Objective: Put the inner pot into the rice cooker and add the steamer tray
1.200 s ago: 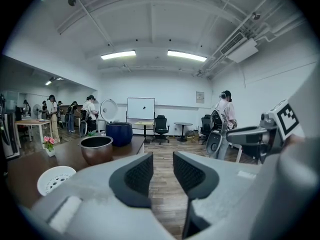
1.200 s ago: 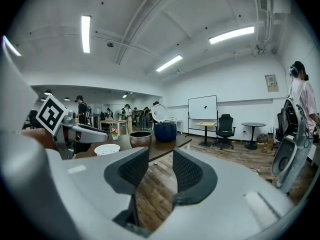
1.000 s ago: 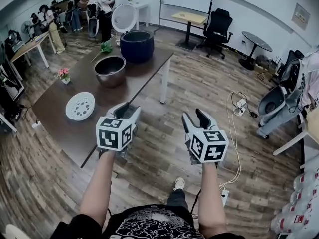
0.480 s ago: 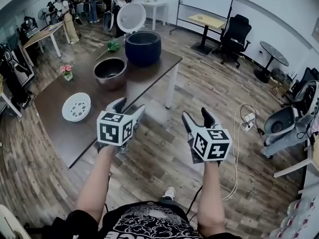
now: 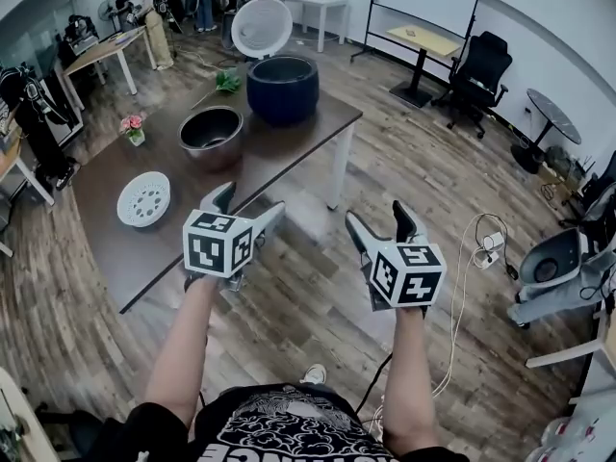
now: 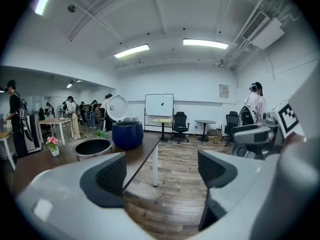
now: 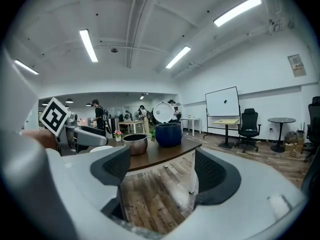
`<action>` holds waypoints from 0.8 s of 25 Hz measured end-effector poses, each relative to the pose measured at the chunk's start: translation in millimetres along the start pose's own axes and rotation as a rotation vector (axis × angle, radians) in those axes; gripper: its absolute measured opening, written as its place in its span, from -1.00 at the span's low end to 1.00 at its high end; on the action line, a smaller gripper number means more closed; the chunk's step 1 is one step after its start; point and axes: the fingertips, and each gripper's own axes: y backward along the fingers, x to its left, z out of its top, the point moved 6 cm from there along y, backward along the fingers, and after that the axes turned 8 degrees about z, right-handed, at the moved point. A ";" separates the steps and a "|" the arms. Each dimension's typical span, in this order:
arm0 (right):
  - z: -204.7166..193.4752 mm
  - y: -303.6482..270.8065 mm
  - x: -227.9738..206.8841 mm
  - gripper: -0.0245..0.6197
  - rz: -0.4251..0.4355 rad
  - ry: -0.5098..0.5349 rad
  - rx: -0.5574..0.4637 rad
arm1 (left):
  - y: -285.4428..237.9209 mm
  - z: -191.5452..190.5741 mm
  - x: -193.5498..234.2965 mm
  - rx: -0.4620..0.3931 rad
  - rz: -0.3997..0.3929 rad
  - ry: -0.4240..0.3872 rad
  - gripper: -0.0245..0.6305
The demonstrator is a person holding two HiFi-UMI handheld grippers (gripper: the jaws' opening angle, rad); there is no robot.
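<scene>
On the brown table (image 5: 115, 248) stands a dark blue rice cooker (image 5: 282, 87) with its white lid (image 5: 261, 27) raised. The metal inner pot (image 5: 211, 135) sits beside it, and the white perforated steamer tray (image 5: 144, 198) lies nearer the table's front end. My left gripper (image 5: 248, 205) hovers open over the table's near edge, holding nothing. Out over the wooden floor, well right of the table, my right gripper (image 5: 377, 218) is open and empty too. The left gripper view shows cooker (image 6: 127, 134) and pot (image 6: 93, 146); the right gripper view shows cooker (image 7: 168, 133), pot (image 7: 135, 143) and tray (image 7: 101, 149).
A small pot of pink flowers (image 5: 133, 128) and a green sprig (image 5: 228, 82) also stand on the table. A white table leg (image 5: 339, 176) is ahead. A cable (image 5: 462, 258) lies on the floor at right. Office chairs (image 5: 478, 75), a whiteboard and several people stand further back.
Both grippers' jaws have spread from a narrow gap to wide open. The table and its things have drawn closer, and the left gripper now reaches the table's edge.
</scene>
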 end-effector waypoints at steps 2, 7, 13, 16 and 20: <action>-0.1 -4.1 -9.3 0.31 0.023 0.000 0.009 | -4.0 2.8 -2.8 -0.006 0.027 0.004 0.50; 2.6 -11.2 -30.6 0.37 0.070 0.006 0.023 | -8.2 6.3 -5.5 -0.005 0.112 0.020 0.60; 6.6 -21.7 -38.4 0.42 0.116 0.013 0.026 | -6.2 8.3 -2.4 -0.004 0.179 0.041 0.68; 9.9 -29.1 -40.4 0.50 0.126 0.006 0.009 | -5.9 9.7 2.2 -0.010 0.208 0.055 0.71; 7.6 -43.4 -42.7 0.52 0.154 0.015 0.025 | -8.8 7.2 10.9 -0.011 0.238 0.074 0.74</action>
